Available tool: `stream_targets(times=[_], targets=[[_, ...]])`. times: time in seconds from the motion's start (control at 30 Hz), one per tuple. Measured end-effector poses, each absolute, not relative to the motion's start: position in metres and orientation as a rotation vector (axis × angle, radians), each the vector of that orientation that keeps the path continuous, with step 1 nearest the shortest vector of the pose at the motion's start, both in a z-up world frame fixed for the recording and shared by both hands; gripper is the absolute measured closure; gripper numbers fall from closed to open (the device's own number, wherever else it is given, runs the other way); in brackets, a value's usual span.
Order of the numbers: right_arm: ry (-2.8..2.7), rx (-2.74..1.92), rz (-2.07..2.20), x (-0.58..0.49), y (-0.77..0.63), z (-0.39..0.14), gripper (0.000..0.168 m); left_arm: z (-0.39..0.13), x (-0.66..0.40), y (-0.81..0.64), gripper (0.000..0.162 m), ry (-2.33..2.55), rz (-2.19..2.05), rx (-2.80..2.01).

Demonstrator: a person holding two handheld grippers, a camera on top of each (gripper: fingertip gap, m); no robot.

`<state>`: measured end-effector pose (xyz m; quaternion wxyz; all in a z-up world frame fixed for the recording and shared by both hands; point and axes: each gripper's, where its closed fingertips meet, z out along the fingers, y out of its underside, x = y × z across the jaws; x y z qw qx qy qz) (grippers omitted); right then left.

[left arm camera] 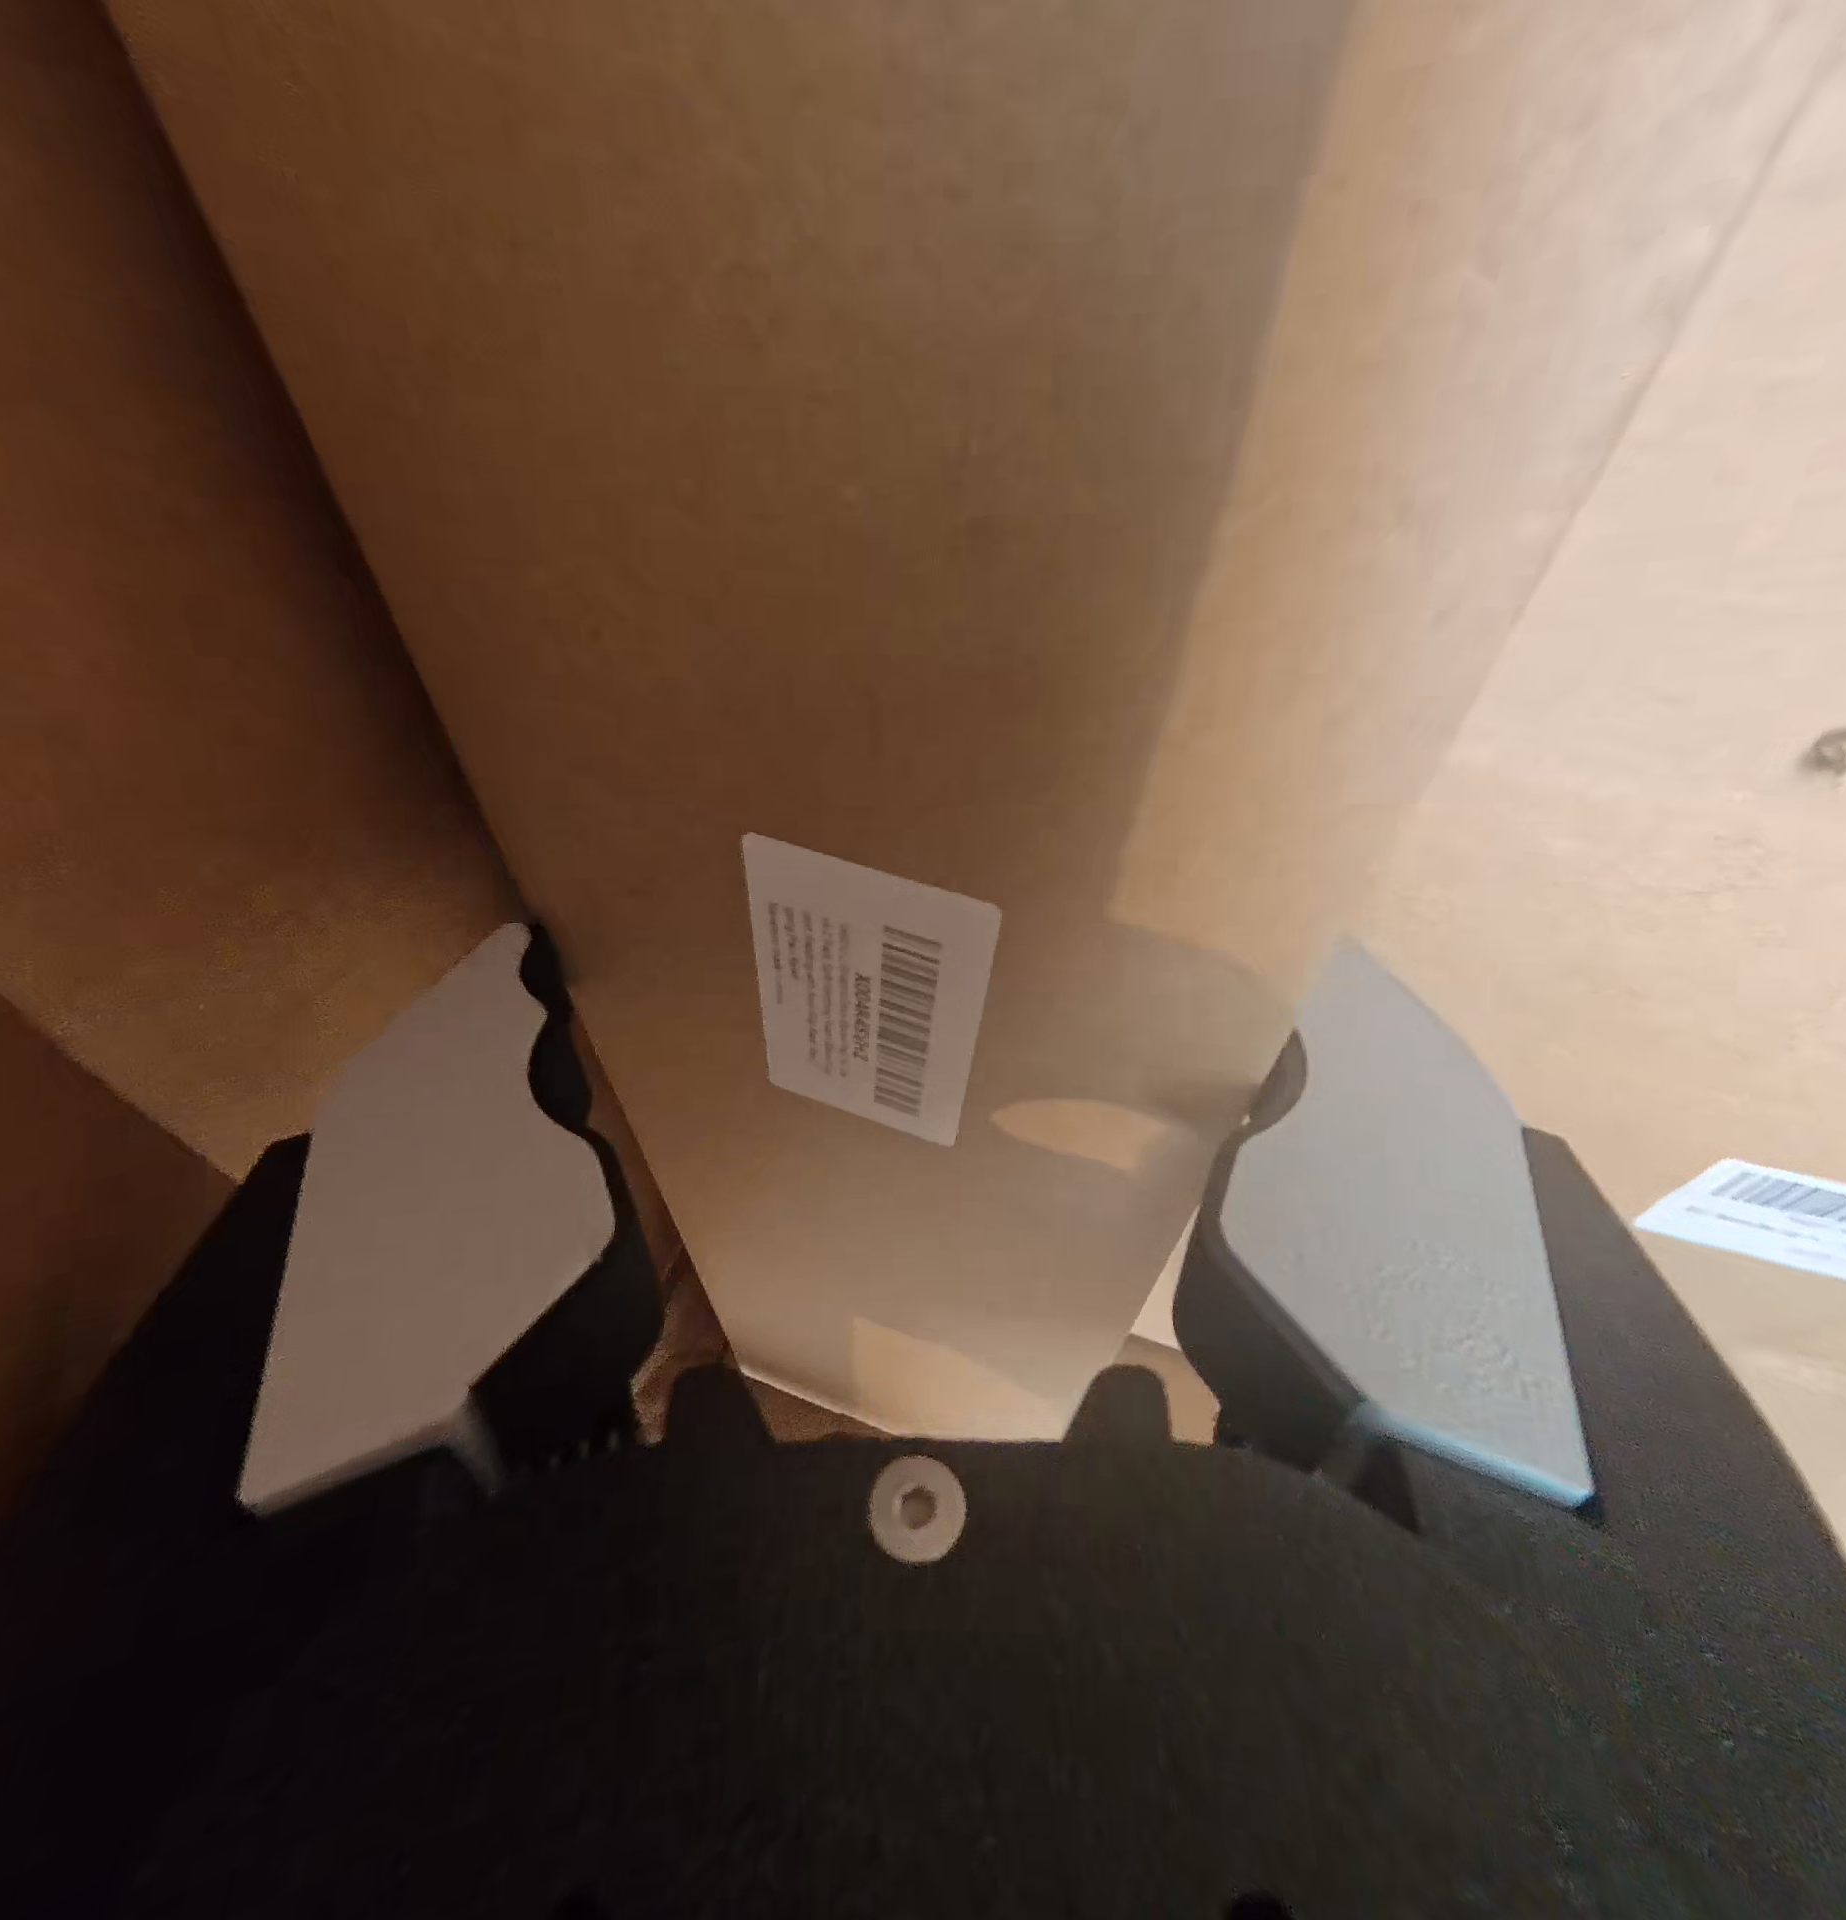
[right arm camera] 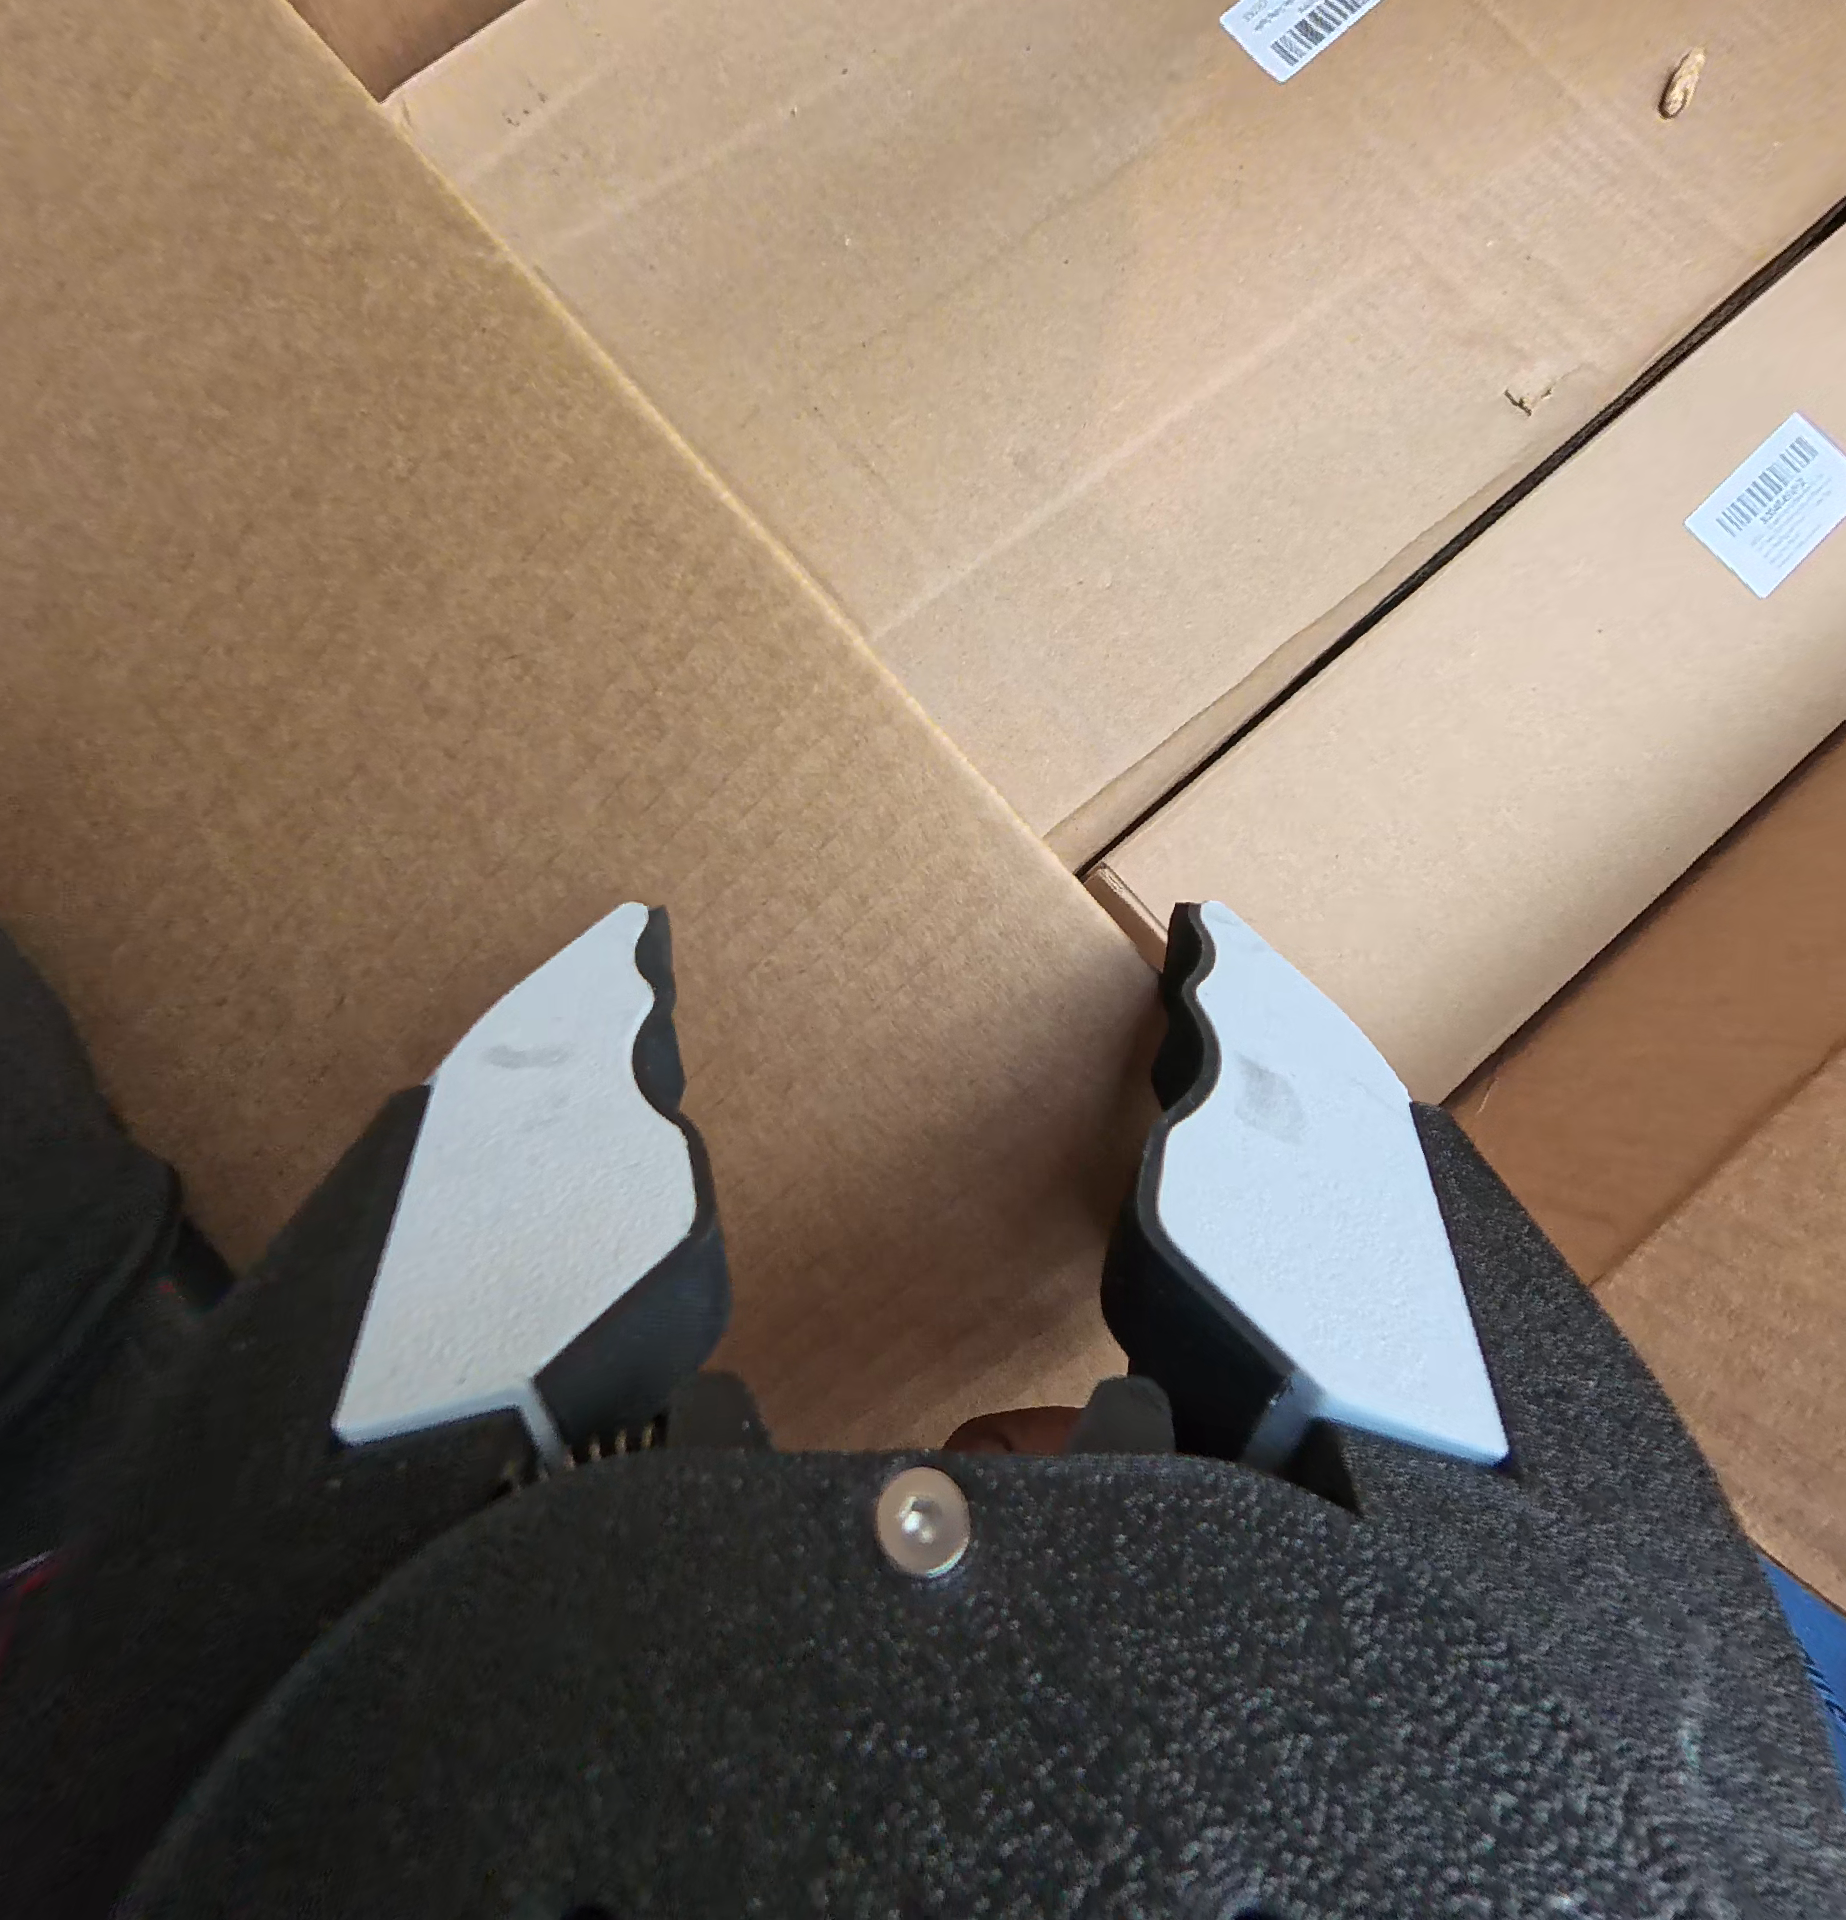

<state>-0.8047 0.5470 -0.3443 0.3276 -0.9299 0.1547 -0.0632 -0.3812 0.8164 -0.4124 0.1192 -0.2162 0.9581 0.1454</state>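
In the left wrist view my left gripper (left arm camera: pixel 914 1029) is shut on a long narrow cardboard box (left arm camera: pixel 773 499). The box runs away from me between the two fingers (left arm camera: pixel 451 1174) and bears a white barcode sticker (left arm camera: pixel 870 987). Both pads press its sides. In the right wrist view my right gripper (right arm camera: pixel 919 997) is open and empty. It hovers over a large cardboard flap (right arm camera: pixel 379 582), its right fingertip close to the corner of a long cardboard box (right arm camera: pixel 1501 748) with a white sticker (right arm camera: pixel 1776 506).
Brown cardboard walls and panels (left arm camera: pixel 1625 520) surround the held box. Another stickered box (left arm camera: pixel 1771 1257) lies at the right edge. In the right wrist view a wide flat cardboard sheet (right arm camera: pixel 1106 291) lies behind, with a sticker (right arm camera: pixel 1303 31) at the top. Dark cloth (right arm camera: pixel 36 1143) shows at the left.
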Motion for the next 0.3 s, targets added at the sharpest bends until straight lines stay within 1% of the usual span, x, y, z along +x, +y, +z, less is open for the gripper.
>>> stream_targets(times=[0.2,0.23,0.27,0.3], targets=[[0.409,-2.435,-0.148,-0.8049,0.5461,-0.3435,0.08,-0.4066,-0.3842,0.8212,0.038,2.901,0.43,-0.567],[0.409,-2.435,-0.143,-0.8052,0.5458,-0.3434,0.08,-0.4069,-0.3821,0.8227,0.035,2.901,0.442,-0.577],[0.408,-2.435,-0.139,-0.8054,0.5457,-0.3433,0.08,-0.4079,-0.3808,0.8243,0.028,2.901,0.453,-0.597],[0.408,-2.436,-0.137,-0.8055,0.5456,-0.3433,0.08,-0.4093,-0.3815,0.8247,0.027,2.912,0.456,-0.618]])
